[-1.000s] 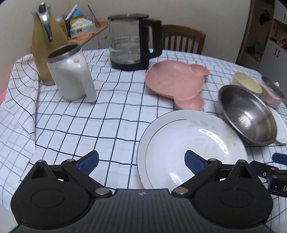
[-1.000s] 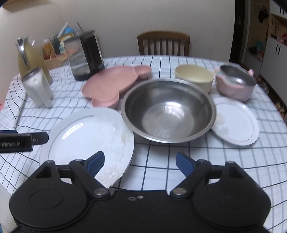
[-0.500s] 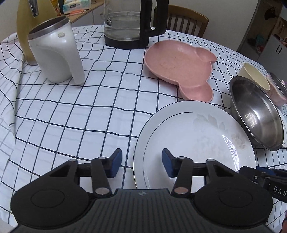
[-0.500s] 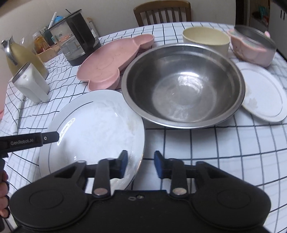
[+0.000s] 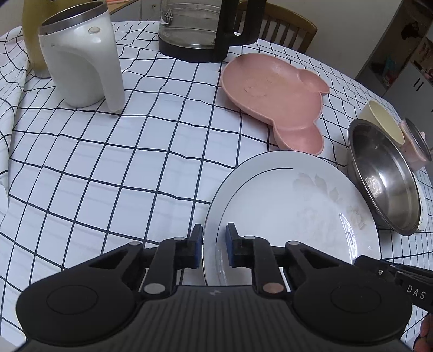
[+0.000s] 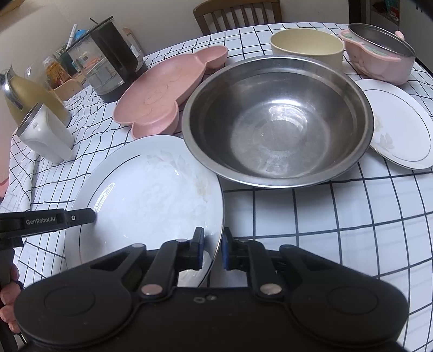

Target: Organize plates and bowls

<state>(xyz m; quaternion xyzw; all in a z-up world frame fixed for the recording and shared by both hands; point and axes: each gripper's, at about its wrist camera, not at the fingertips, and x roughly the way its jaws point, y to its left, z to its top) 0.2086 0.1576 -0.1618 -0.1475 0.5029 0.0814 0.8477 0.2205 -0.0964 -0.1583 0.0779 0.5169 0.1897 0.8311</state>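
Note:
A large white plate [image 5: 292, 216] with a thin dark ring lies on the checked tablecloth [image 5: 108, 162]. My left gripper [image 5: 213, 243] is at its left rim. The jaws are closing, one blue pad outside the edge and one on the plate's inner face, both touching it. My right gripper [image 6: 212, 247] straddles the right rim of the same plate [image 6: 151, 189], and its jaws are closing on it the same way. A steel bowl [image 6: 276, 124] sits just behind the plate, and a pink bear-shaped plate [image 6: 162, 97] lies to the left of the bowl.
A small white plate [image 6: 400, 130] is tucked partly under the steel bowl's right side. Behind stand a cream bowl [image 6: 305, 46] and a pink container [image 6: 379, 56]. A white jug [image 5: 81, 62], a glass kettle [image 5: 197, 27] and a yellow flask [image 6: 27, 94] stand at the left. A chair [image 6: 238, 13] is beyond the table.
Both grippers came down and forward onto the large plate's opposite rims. Their jaws went from wide open to nearly closed around the rim. The plate has not moved.

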